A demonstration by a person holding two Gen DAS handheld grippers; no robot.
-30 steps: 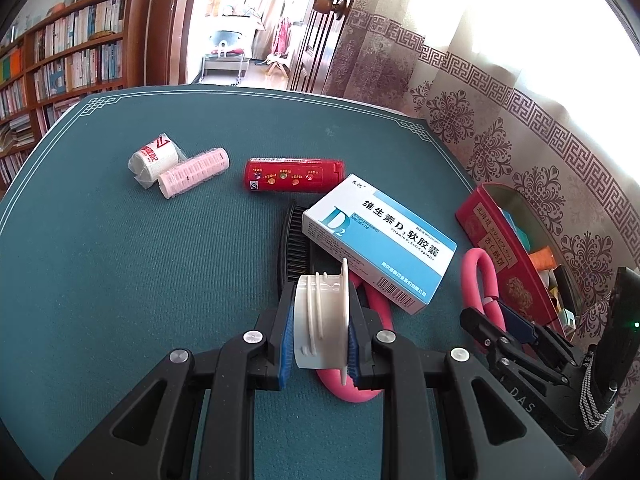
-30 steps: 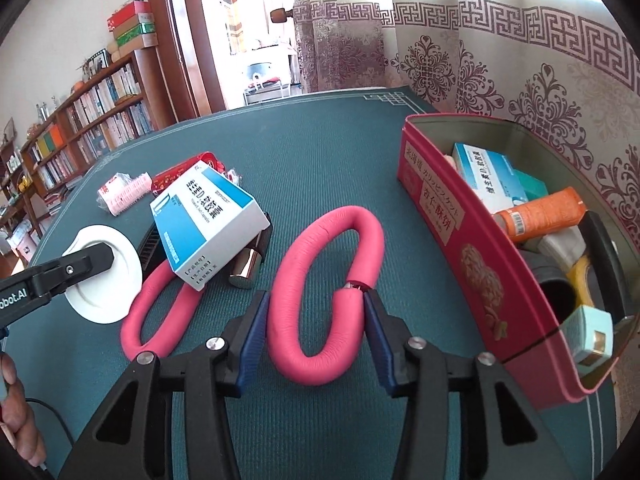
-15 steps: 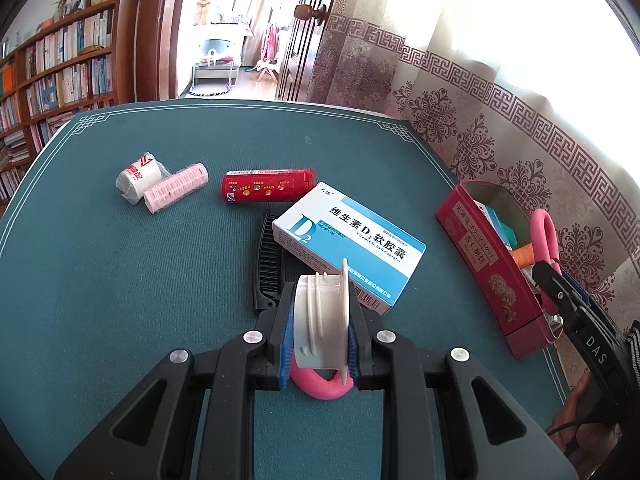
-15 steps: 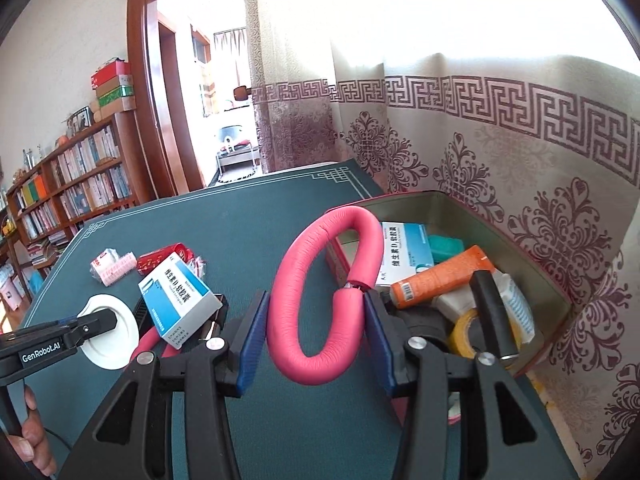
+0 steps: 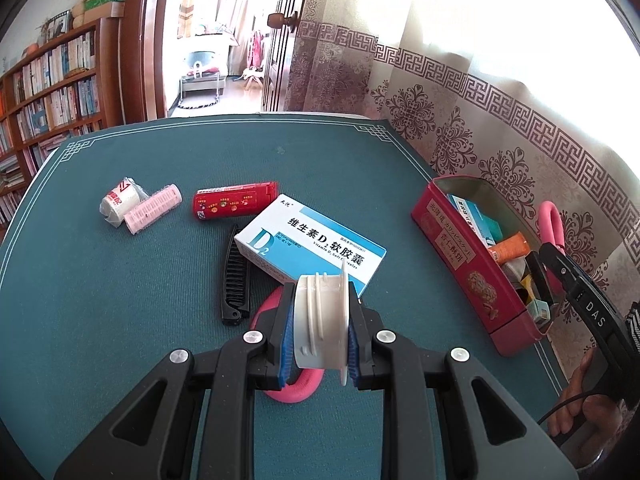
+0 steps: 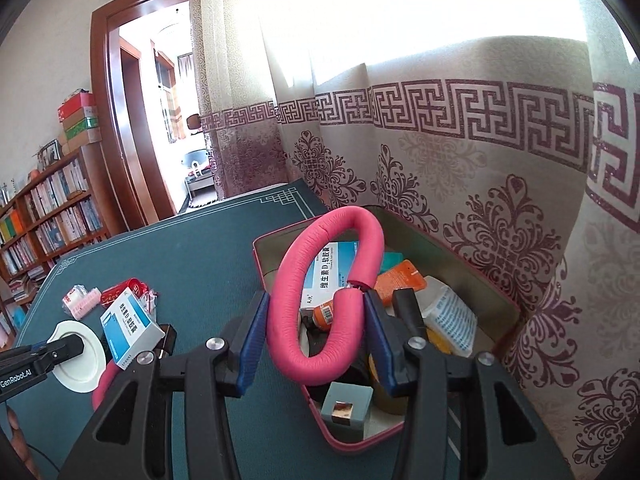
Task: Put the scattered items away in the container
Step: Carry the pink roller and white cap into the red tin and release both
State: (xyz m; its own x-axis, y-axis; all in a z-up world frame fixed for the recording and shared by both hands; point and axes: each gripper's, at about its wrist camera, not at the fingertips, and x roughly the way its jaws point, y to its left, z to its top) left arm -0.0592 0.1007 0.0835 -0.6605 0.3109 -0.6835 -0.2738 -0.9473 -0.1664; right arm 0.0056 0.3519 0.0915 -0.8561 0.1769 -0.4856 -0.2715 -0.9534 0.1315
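Pink foam loop (image 6: 320, 300), clamped in the right claw (image 6: 312, 340), is now hovering over the red tin (image 6: 460, 256), ready for dropping; left claw (image 5: 320, 332) is gripping a white spool (image 5: 320, 320).

My left claw (image 5: 319, 330) holds a spool (image 5: 322, 326) between its pads, above the table (image 5: 100, 320). At my twelve o'clock a medicine box (image 5: 310, 246) lies partly on a comb (image 5: 235, 280). At eleven sits a tube (image 5: 234, 205), at ten two rolls (image 5: 140, 208) touching. At two stands the tin (image 5: 460, 256); my right claw (image 6: 314, 334) hangs over it, gripping a foam loop (image 6: 320, 292).
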